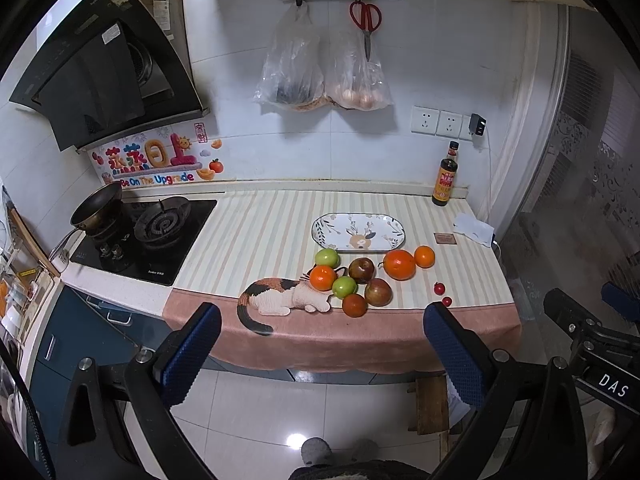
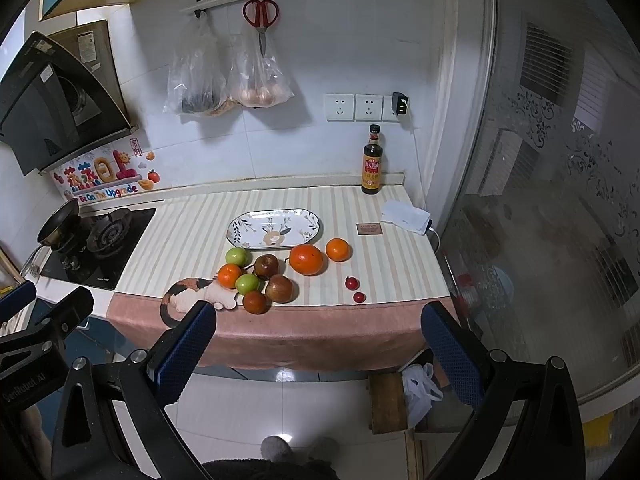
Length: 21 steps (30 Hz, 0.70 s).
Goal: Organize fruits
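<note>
Several fruits lie on the striped cloth in front of an empty oval patterned plate point(image 1: 358, 232) point(image 2: 274, 229): a big orange point(image 1: 399, 264) point(image 2: 306, 259), a small orange point(image 1: 424, 256) point(image 2: 338, 249), two green apples point(image 1: 327, 257) point(image 2: 247, 283), red apples point(image 1: 377, 292) point(image 2: 279, 288), and two tiny red fruits point(image 1: 439, 288) point(image 2: 352, 283). My left gripper point(image 1: 320, 344) is open and empty, held back from the counter above the floor. My right gripper point(image 2: 320, 344) is also open and empty, equally far back. The right gripper's body shows at the right edge of the left wrist view.
A cat figure printed on the cloth point(image 1: 276, 296) lies left of the fruits. A sauce bottle point(image 1: 446, 180) point(image 2: 372, 164) stands at the back right. A gas stove with a pan point(image 1: 100, 208) is at the left. A wooden stool point(image 2: 388, 402) stands under the counter edge.
</note>
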Motion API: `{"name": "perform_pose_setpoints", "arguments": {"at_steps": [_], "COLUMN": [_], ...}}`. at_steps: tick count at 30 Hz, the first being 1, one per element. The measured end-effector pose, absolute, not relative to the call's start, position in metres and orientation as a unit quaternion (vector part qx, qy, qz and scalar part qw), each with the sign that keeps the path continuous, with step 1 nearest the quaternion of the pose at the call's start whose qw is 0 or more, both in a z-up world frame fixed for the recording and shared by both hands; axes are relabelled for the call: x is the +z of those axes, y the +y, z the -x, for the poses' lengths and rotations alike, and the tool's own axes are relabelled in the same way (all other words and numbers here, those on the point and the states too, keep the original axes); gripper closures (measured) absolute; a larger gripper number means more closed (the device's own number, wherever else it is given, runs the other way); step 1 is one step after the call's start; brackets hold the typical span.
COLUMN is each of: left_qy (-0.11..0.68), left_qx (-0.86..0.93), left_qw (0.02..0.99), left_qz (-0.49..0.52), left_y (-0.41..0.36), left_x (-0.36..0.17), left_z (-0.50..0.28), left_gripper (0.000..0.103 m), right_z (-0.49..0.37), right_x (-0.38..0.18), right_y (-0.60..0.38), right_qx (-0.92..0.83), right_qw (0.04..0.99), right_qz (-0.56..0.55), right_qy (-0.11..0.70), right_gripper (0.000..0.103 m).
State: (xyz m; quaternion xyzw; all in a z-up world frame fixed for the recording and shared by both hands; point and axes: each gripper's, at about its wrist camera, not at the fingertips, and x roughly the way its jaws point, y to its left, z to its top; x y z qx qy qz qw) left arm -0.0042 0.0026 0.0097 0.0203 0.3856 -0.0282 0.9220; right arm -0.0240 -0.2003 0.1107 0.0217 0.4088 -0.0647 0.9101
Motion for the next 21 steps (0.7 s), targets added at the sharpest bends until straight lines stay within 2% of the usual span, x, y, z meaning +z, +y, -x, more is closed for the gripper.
{"name": "perform_pose_setpoints", "arguments": {"at_steps": [12, 16, 21], "left_qy": [0.362, 0.349, 0.381], "left_qx": [-0.004, 0.048, 0.097], "left_qw": [0.932, 0.935, 0.918], "left_qz": [-0.017, -0.036, -0.048], "left_y": [0.007, 0.006, 0.007], "left_x": [0.008, -0.009, -0.049], "left_z": [-0.003, -0.027, -0.063], "left_gripper": [0.000, 0.000, 0.000], "right_z": [0.018, 0.001, -0.034], "right_x": [0.103, 0.082, 0.034], "right_y": [-0.206, -0.219, -0.237], "right_qx": [-0.059, -0.043, -0.030], "right_qw": [0.918, 0.919, 0.902], "right_qz": [-0.037, -0.066, -0.084], "right_qy": [0.390, 0.387, 0.422], "right_gripper": [0.000, 0.000, 0.000]}}
